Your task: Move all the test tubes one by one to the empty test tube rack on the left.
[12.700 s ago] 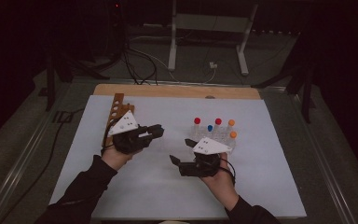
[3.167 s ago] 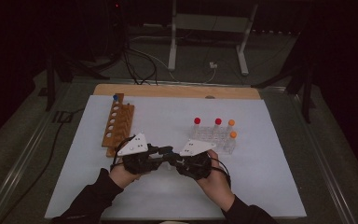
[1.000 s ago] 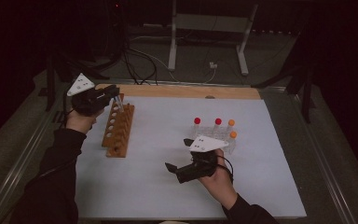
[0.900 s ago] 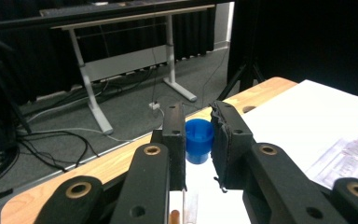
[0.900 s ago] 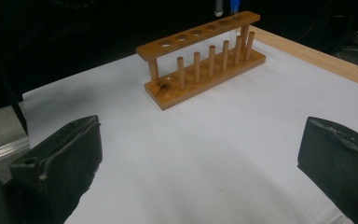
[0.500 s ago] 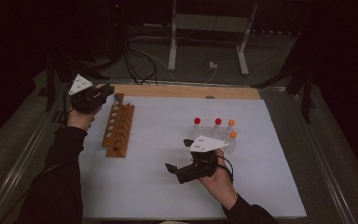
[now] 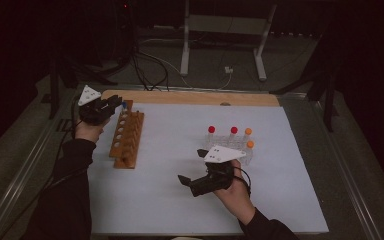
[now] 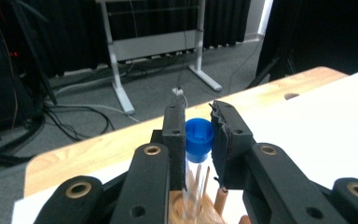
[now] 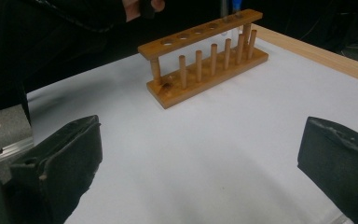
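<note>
The blue-capped tube (image 8: 198, 154) stands upright, cap up, in the left hand-held gripper (image 8: 198, 140).

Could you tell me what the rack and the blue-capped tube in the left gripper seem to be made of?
Test tube rack: apparently varnished wood, with visible grain, dowel pegs and a warm brown sheen. Blue-capped tube: clear body, glass or plastic, I cannot tell which; its cap looks like matte moulded plastic.

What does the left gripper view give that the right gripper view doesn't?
Left gripper view alone: the left tool shut on a clear tube with a blue cap, its lower end at the wooden rack. Right gripper view alone: the right tool open with nothing between its pads, and the rack's whole row of holes and pegs. Both: the rack, white mat and wooden table edge.
</note>
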`<state>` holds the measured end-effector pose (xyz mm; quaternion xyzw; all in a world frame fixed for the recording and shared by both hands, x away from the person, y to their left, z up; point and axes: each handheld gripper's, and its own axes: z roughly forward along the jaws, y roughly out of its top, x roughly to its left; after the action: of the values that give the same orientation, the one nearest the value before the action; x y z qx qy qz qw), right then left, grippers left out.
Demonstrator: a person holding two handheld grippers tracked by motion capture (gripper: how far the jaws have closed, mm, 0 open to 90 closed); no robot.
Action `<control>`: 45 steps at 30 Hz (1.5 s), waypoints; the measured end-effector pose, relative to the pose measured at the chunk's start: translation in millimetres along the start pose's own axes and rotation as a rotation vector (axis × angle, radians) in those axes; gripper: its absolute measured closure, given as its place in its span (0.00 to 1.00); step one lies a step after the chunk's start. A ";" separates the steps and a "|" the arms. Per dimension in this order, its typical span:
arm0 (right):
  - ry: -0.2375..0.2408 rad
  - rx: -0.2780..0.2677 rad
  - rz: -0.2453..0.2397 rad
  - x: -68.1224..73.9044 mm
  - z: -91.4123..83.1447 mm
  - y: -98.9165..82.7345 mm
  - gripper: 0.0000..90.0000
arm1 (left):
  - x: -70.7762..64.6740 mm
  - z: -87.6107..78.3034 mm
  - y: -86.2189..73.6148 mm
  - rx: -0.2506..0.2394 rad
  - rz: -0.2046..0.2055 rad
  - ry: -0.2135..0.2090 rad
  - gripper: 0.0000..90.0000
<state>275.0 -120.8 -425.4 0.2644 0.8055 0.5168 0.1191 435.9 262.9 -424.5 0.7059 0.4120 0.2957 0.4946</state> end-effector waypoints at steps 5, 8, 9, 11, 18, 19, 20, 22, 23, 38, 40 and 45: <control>0.000 0.000 -0.001 0.0 0.0 -0.2 0.00 | -0.7 5.0 -7.8 0.029 -0.006 0.002 0.86; 0.001 0.000 0.001 -0.3 -0.1 -0.3 0.00 | -2.3 7.7 -11.9 0.046 0.007 0.006 0.86; 0.002 0.000 0.001 -0.1 0.0 -0.3 0.00 | -2.4 8.4 -13.0 0.051 0.008 0.007 0.86; 0.003 0.001 0.000 0.1 0.1 -0.4 0.00 | -2.4 9.6 -15.0 0.057 0.007 0.009 0.86; 0.007 -0.001 0.002 -0.1 -0.1 -0.5 0.00 | -3.2 14.5 -20.8 0.083 0.015 0.014 0.86; 0.007 -0.001 0.002 -0.1 -0.1 -0.5 0.00 | -3.5 15.2 -21.3 0.088 0.022 0.015 0.86; 0.008 -0.001 0.003 -0.1 -0.1 -0.5 0.00 | -3.8 15.9 -21.8 0.093 0.025 0.016 0.86; 0.008 -0.001 0.001 0.0 -0.1 -0.5 0.00 | -4.3 17.2 -22.6 0.100 0.029 0.017 0.86; 0.009 -0.001 0.003 0.0 -0.1 -0.5 0.00 | -4.5 17.5 -22.9 0.102 0.031 0.018 0.86; 0.007 -0.008 0.006 -0.9 -1.4 0.4 0.00 | -4.1 13.6 -21.6 0.130 0.004 -0.010 0.70; 0.006 -0.012 0.005 -1.1 -2.5 1.1 0.00 | -8.0 8.9 -20.3 0.122 0.019 -0.012 0.60; -0.005 -0.024 0.000 -2.1 -5.4 2.1 0.00 | -17.9 -8.0 -15.8 0.098 0.011 -0.067 0.42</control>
<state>274.9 -125.4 -421.3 0.2644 0.7988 0.5259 0.1241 416.0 253.6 -436.8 0.7409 0.4054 0.2539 0.4714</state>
